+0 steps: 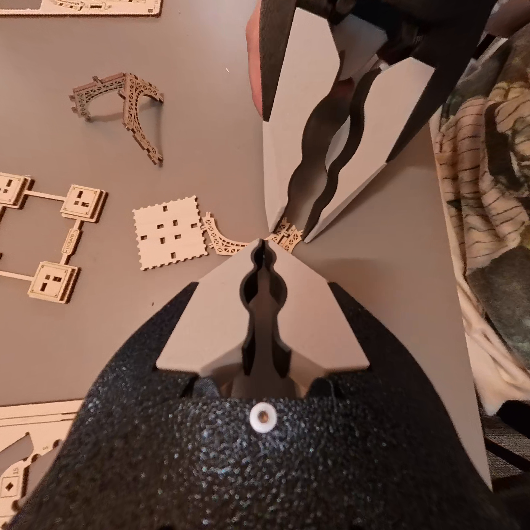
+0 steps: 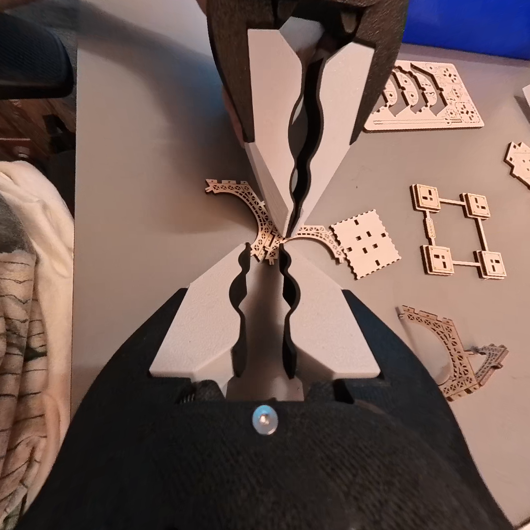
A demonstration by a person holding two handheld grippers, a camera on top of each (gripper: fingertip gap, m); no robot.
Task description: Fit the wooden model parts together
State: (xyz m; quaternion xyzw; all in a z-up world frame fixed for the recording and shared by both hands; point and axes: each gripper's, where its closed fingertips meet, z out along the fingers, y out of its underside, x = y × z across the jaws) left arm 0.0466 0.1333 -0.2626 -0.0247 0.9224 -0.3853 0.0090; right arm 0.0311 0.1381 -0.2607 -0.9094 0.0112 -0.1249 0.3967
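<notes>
- Your work surface is a grey table (image 1: 200, 143), with a patterned blanket (image 1: 487, 200) off its right edge in the left wrist view.
- At the far left of that view sits a frame of four square blocks (image 1: 68, 238) joined by thin bars.
- Above it, well apart, two lattice arches stand joined at a corner (image 1: 126, 109).
- Next comes a flat square plate (image 1: 169, 232) with small slots, lying flat.
- Touching its right edge is a lattice arch (image 1: 226, 241), one end at the plate and the other running under your left gripper (image 1: 263, 243).
- Your left gripper has its tips pressed together on this arch; in the right wrist view the arch (image 2: 315, 233) comes out from between those tips.
- Your right gripper (image 1: 289, 232) comes in from the top of the left wrist view, its tips nearly meeting the left gripper's.
- In its own view, your right gripper (image 2: 265, 249) has its tips closed on the end of a second arch (image 2: 252, 206), which curves away up and to the left.
- The two arches meet between the grippers; you cannot tell from either view whether they are locked.
- At upper right of the right wrist view lies a part sheet (image 2: 424, 97) with cut-outs.
</notes>
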